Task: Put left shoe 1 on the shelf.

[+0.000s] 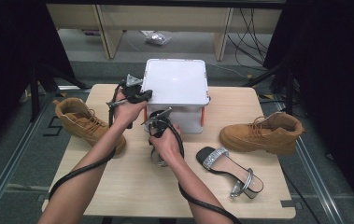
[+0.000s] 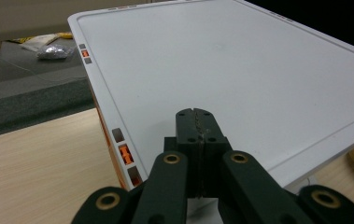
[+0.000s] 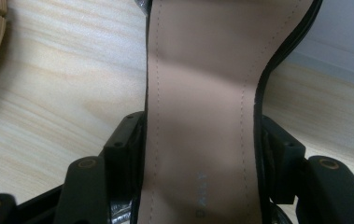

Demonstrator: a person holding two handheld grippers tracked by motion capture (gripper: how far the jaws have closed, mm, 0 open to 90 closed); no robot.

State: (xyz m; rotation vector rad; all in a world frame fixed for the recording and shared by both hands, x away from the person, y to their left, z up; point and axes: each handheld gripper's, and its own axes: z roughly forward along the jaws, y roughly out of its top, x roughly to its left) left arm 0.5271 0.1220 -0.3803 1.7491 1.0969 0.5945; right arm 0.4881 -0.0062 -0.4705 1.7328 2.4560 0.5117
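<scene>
The wooden table (image 1: 132, 186) carries everything in the scene. On its far middle stands the white storage box (image 1: 177, 93), the largest thing on it, with its flat white lid (image 2: 221, 70) in place, so its inside is hidden. Orange latches (image 2: 126, 154) show along the lid's edge in the left gripper view, and an orange strip runs down the box's front corner in the high view.

A tan boot (image 1: 87, 122) lies at the left edge of the table, partly behind the person's left forearm. A second tan boot (image 1: 261, 133) lies on its side at the right, well apart from the box. In front of that one rests a black sandal (image 1: 230, 170) with a glittering toe strap and a silver heel, free of either hand.

The left gripper (image 1: 139, 95) is at the near left corner of the lid; in the left gripper view (image 2: 197, 133) its jaws are pressed together with nothing between them, their tips over the lid's near edge.

The right gripper (image 1: 158, 126) is just in front of the box, between the two boots. In the right gripper view (image 3: 198, 154) its jaws pinch the sides of a second sandal (image 3: 202, 93), whose beige insole with black edging runs away from the camera towards the box wall. The table surface lies close beneath this sandal.
</scene>
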